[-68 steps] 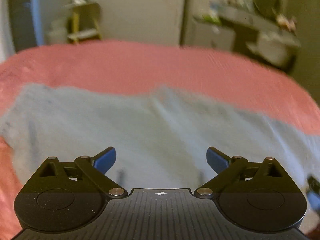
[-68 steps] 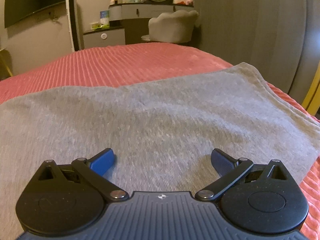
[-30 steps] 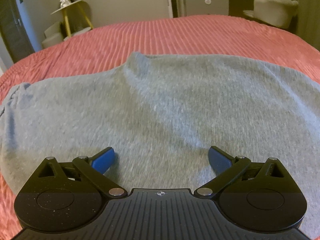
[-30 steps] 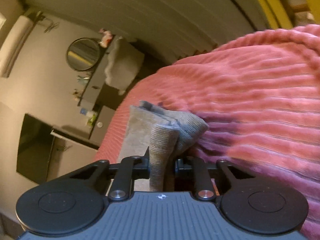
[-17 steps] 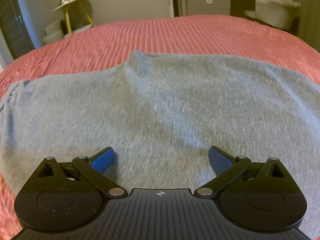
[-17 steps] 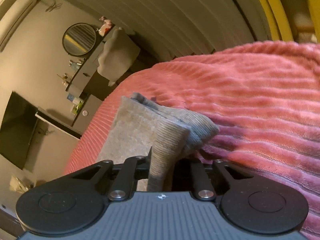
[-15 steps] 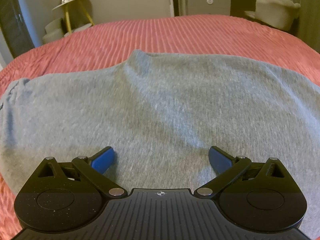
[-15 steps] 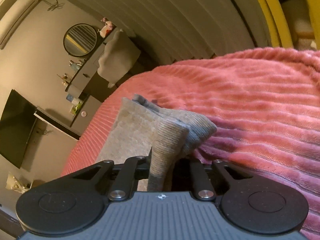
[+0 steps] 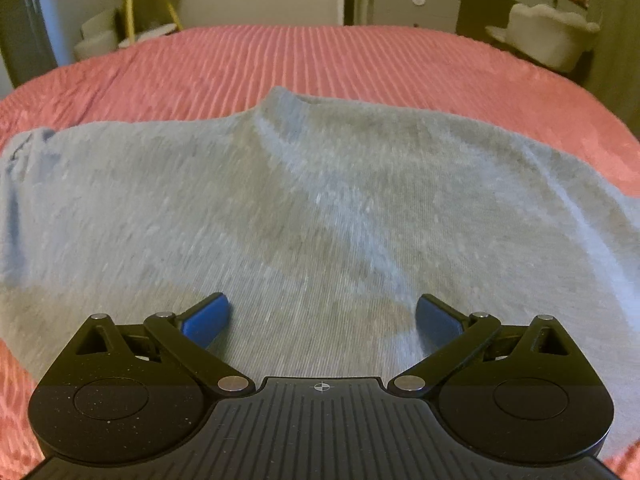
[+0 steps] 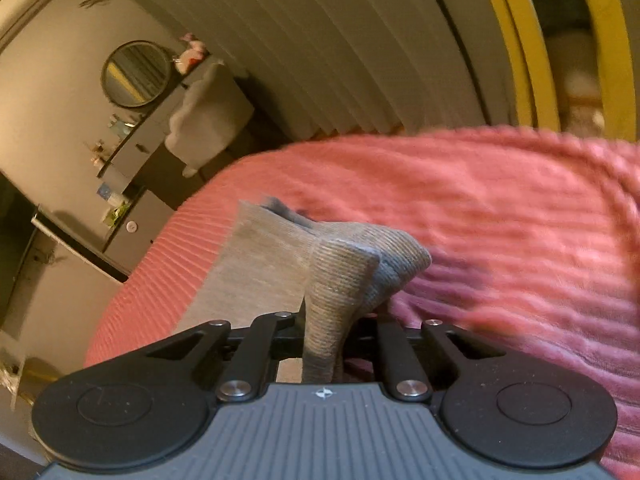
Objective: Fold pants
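Right hand-held gripper [image 10: 324, 344] clamps pants [image 10: 340, 280] cuff above bedspread [image 10: 500, 220].

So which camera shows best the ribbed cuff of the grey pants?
The right wrist view: the ribbed cuff is bunched up close, pinched in the right tongs. The left wrist view shows only the flat grey pants on the bedspread, no cuff.

Black ribbed left gripper [image 9: 322, 316] with seemingly blue pads [image 9: 206, 314].

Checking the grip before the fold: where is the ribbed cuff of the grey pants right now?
In the right wrist view, the ribbed grey cuff is pinched in the shut right tool, raised above the pink ribbed bedspread.
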